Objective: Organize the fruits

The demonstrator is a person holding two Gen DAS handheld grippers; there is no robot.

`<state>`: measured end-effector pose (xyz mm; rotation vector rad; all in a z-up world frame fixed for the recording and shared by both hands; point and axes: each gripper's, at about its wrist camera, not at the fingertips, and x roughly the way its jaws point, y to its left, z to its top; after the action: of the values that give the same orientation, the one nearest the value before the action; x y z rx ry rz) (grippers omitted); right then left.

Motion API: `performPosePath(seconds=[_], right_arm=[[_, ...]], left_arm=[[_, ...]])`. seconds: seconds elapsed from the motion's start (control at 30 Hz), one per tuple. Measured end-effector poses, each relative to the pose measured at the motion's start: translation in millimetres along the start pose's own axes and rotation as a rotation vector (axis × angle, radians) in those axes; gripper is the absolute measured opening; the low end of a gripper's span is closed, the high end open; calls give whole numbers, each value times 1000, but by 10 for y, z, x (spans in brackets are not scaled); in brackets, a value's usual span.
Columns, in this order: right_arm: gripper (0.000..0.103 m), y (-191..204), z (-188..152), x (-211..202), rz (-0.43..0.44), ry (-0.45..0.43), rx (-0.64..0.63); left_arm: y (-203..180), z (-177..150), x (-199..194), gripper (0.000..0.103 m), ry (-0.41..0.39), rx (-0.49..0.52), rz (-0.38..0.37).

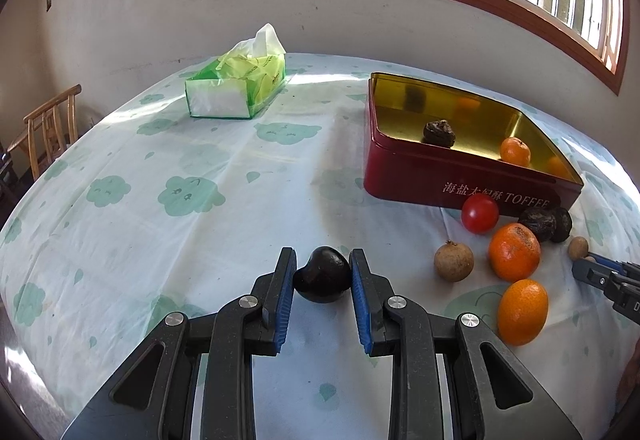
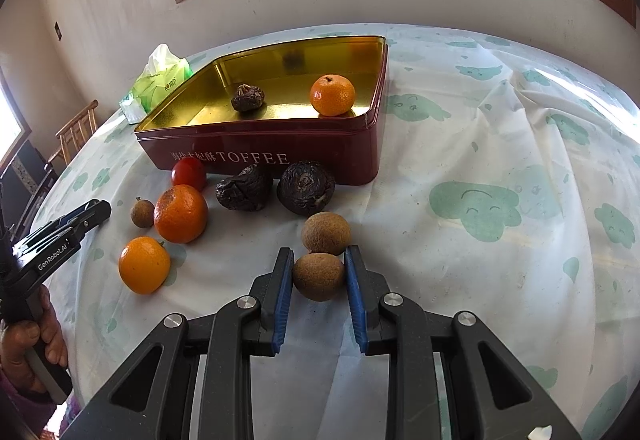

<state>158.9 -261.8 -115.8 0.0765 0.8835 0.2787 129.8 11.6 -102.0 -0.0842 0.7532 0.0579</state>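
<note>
Left claw (image 1: 323, 276) clamps dark fruit (image 1: 322, 274), right claw (image 2: 319, 276) clamps brown longan (image 2: 318, 276); I'd grip mid-body: thin shells, light, roll-prone.

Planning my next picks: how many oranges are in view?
3. Tin orange inside the red tin; middle orange on the tablecloth beside the tomato; near orange in front of it. None seems hidden.

Three round orange mandarins (image 2: 332, 95), three dark wrinkled dried fruits (image 2: 306, 187), three brown round longans (image 2: 326, 227), one red cherry tomato (image 2: 189, 173), one smooth black fruit (image 1: 322, 274), one red metal toffee tin (image 2: 256, 160), one green tissue pack (image 1: 256, 80).
</note>
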Motion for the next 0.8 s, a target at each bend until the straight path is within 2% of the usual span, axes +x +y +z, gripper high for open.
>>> performPosePath(seconds=[0.8], right_arm=[[25,8,3,0,-3,0,-2]], left_arm=[[4,-4,11,28,9,4,1]])
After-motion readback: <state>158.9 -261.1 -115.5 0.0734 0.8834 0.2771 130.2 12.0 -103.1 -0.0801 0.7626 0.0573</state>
